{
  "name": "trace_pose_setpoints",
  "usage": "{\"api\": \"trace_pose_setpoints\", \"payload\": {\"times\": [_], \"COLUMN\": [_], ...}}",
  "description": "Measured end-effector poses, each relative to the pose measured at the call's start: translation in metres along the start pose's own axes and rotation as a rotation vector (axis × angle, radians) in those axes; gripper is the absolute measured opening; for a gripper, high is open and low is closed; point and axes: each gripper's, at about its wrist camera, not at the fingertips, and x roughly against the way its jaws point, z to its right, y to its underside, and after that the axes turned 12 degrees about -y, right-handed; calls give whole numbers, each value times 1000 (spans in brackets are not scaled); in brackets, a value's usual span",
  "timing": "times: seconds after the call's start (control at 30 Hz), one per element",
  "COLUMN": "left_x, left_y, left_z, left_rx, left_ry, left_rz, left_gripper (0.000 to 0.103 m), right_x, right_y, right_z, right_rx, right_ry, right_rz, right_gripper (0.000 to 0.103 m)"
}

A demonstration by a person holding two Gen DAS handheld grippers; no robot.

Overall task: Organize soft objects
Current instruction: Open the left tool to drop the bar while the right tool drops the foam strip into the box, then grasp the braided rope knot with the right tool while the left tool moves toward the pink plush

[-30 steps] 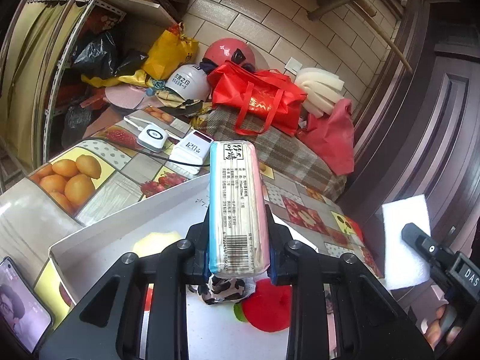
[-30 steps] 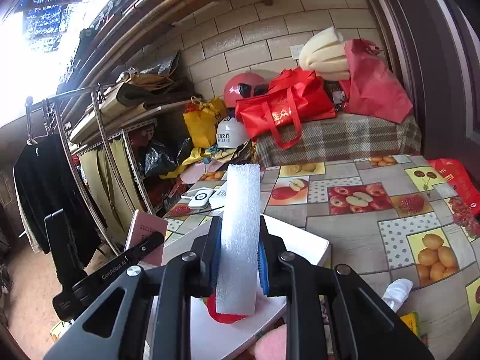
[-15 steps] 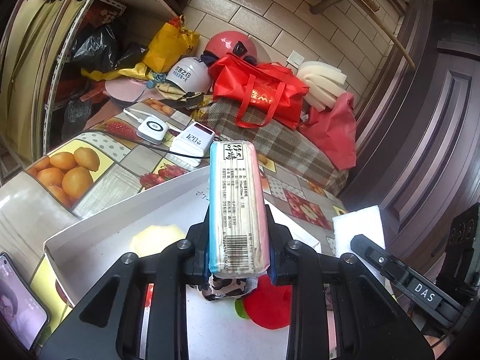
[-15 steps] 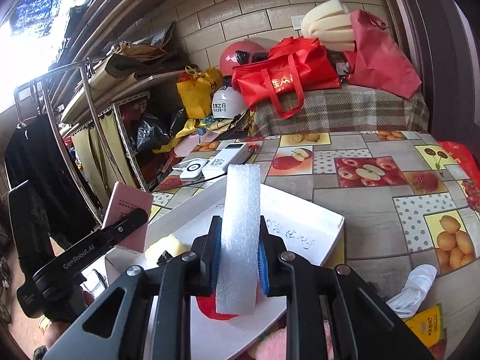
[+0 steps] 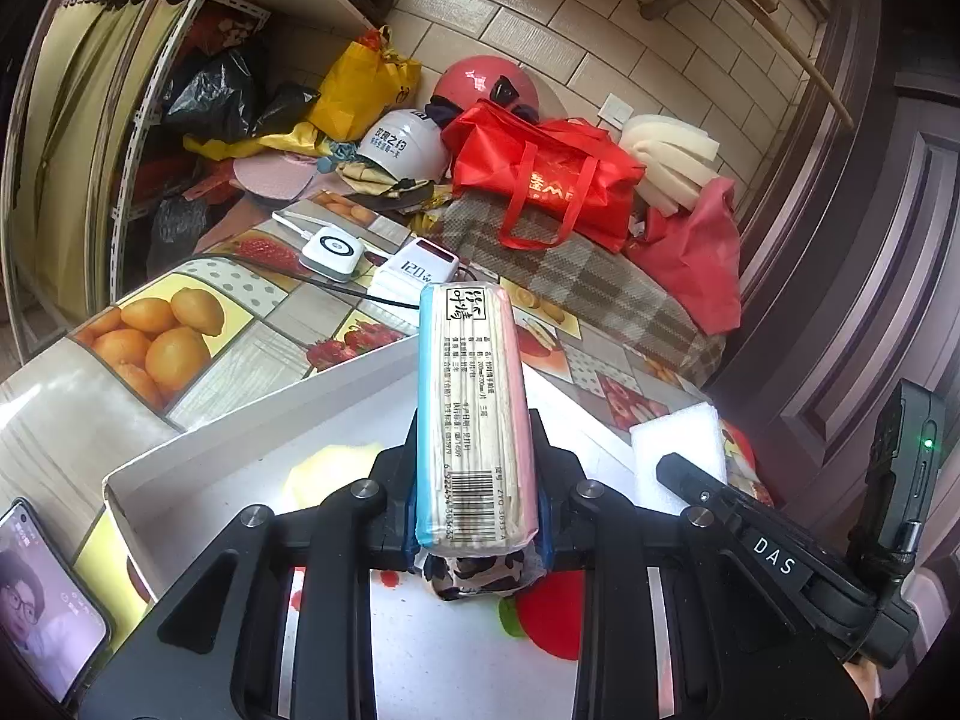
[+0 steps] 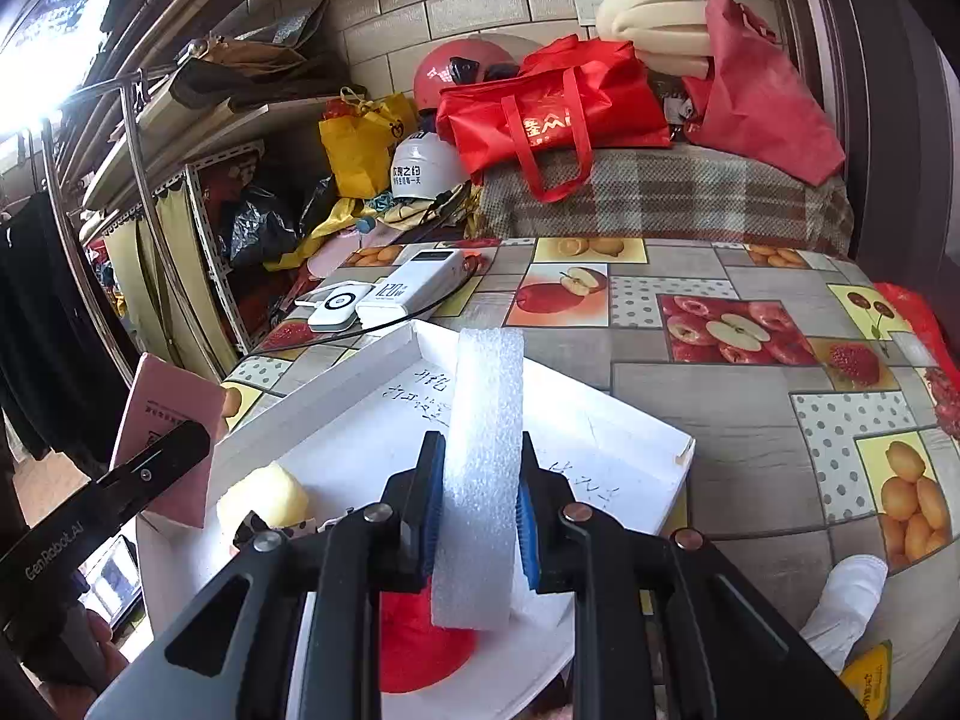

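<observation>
Left wrist view: left tool [image 5: 474,516] grips tissue pack [image 5: 471,414], hiding box [image 5: 240,450] contents; right tool [image 6: 480,516] clamps foam strip [image 6: 483,468].

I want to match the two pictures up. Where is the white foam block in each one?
Left wrist view: the white foam block shows at the right, above the white box's far corner, held in the right gripper.
Right wrist view: it stands upright at centre, clamped between that gripper's fingers.
Shared landmark: the red tote bag on the plaid cover.
</observation>
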Motion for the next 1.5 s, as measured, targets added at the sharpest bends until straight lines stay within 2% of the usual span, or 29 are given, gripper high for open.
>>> {"api": "trace_pose_setpoints", "payload": {"times": [0.1, 0.17, 0.2, 0.23, 0.27, 0.3, 0.33, 0.37, 0.47, 0.8, 0.97, 1.13, 1.2, 1.3, 1.37, 1.5], "left_x": [1, 0, -1, -1, 1, 4, 6, 9, 14, 15, 14, 15, 15, 17, 17, 17], "left_y": [1, 2, 2, 2, 3, 2, 1, 0, 0, 0, 0, 1, 1, 3, 4, 7], "left_z": [4, 6, 7, 8, 7, 4, 2, 0, -2, -1, 1, 1, 2, 4, 7, 15], "left_rx": [-17, -22, -22, -22, -13, 3, 16, 24, 33, 28, 27, 33, 32, 24, 10, -27], "left_ry": [6, -1, -4, -9, -21, -27, -25, -26, -33, -24, -19, -9, -2, 6, 14, 33], "left_rz": [5, 1, -3, -3, 10, 32, 49, 67, 102, 99, 99, 97, 100, 104, 102, 99], "left_gripper": [26, 36, 42, 62, 80, 86, 99, 103, 103, 103, 103, 103, 103, 103, 103, 103], "right_x": [1, 3, 4, 5, 6, 9, 12, 15, 23, 69, 88, 104, 108, 108, 99, 86], "right_y": [0, 0, -1, -1, -1, 0, 1, 1, 4, 17, 24, 40, 51, 71, 88, 113], "right_z": [1, 1, 1, 1, 0, 0, 0, 1, 2, 0, 0, 1, 2, -4, -9, -19], "right_rx": [-5, -9, -14, -18, -21, -26, -31, -36, -62, -88, -76, 22, 63, 139, 188, 226], "right_ry": [2, 0, -11, -21, -24, -23, -20, -21, -21, -68, -87, -117, -133, -159, -159, -169], "right_rz": [5, 11, 13, 17, 23, 44, 69, 85, 109, 217, 231, 165, 113, 1, -109, -228], "right_gripper": [21, 23, 28, 55, 97, 103, 103, 103, 103, 103, 103, 103, 103, 103, 103, 103]}}
